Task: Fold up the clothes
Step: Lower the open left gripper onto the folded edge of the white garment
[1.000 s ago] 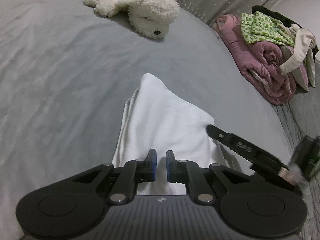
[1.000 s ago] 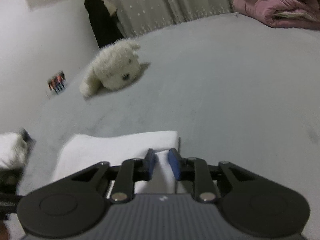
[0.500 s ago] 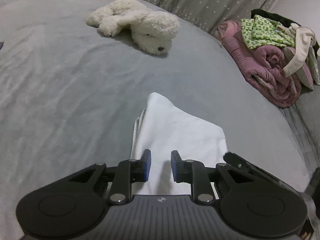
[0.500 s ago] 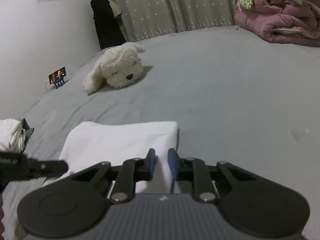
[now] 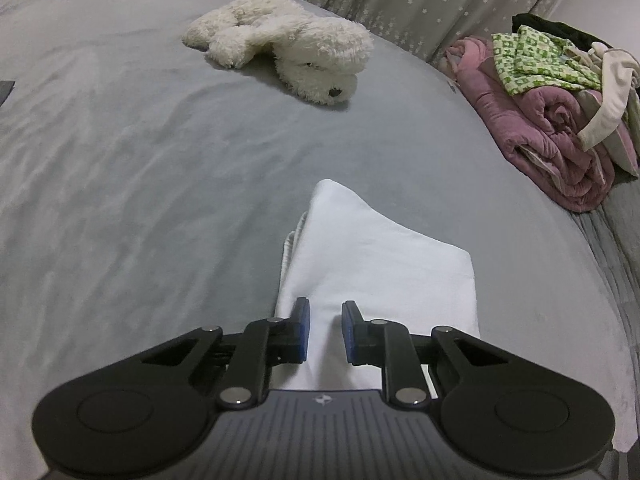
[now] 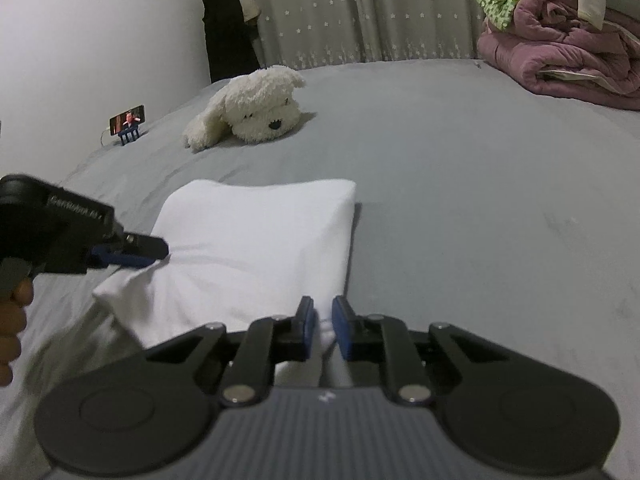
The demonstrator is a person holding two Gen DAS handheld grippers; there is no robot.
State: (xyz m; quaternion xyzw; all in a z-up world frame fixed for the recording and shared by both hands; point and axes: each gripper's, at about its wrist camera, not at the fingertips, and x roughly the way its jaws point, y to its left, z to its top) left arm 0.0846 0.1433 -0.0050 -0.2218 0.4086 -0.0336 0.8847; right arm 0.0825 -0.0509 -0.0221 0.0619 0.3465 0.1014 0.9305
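Note:
A folded white garment point(image 5: 372, 264) lies on the grey bed point(image 5: 160, 168); it also shows in the right wrist view point(image 6: 256, 248). My left gripper point(image 5: 324, 330) sits over its near edge with the jaws a little apart, the cloth between them. In the right wrist view the left gripper point(image 6: 144, 250) pinches the garment's left edge and lifts a ridge of cloth. My right gripper point(image 6: 319, 328) is at the garment's near right corner, its jaws narrow with white cloth between them.
A white plush dog point(image 5: 288, 48) lies further back on the bed. A pile of pink quilt and clothes point(image 5: 560, 100) sits at the right. A phone on a blue stand point(image 6: 128, 122) is at the far left. A star-patterned curtain point(image 6: 360, 8) hangs behind.
Both grippers drew back toward the garment's near edges. The left jaws opened a little wider. The right gripper left the left wrist view.

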